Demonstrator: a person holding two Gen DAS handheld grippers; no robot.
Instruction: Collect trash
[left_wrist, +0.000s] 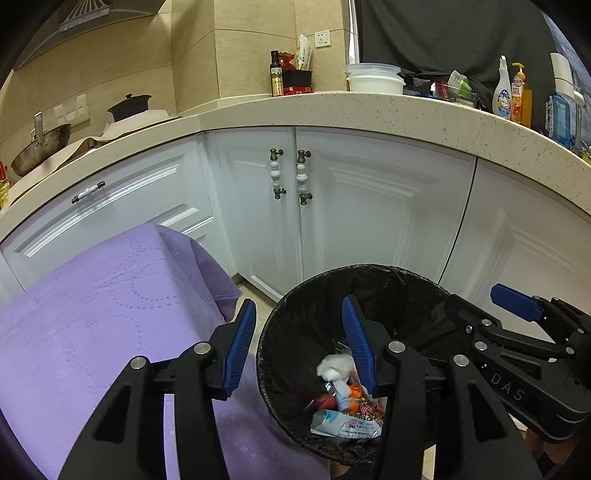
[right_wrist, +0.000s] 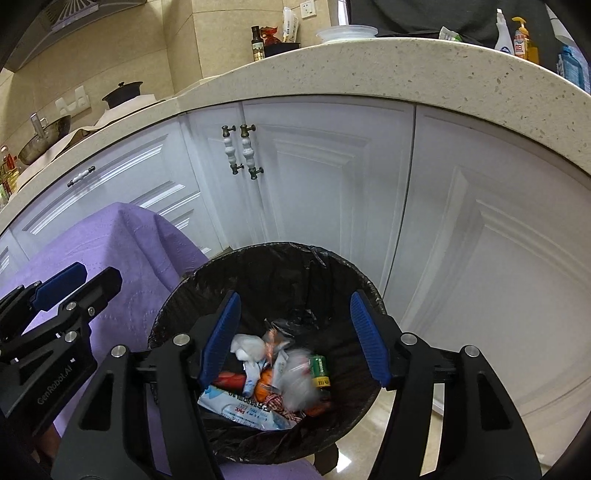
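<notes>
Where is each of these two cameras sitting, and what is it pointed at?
Left wrist view: sits on the left gripper, looking forward and down past its open blue fingers at the purple cloth and the bin; the right gripper shows at the right edge.
Right wrist view: sits on the right gripper, looking down into the bin of wrappers; the left gripper shows at the left edge.
Shared: the bin, purple cloth, white cabinets, and countertop.

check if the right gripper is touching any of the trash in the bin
Apart. In the right wrist view the right gripper is open above the black-lined trash bin, nothing between its blue pads; the wrappers lie at the bottom, below them.
</notes>
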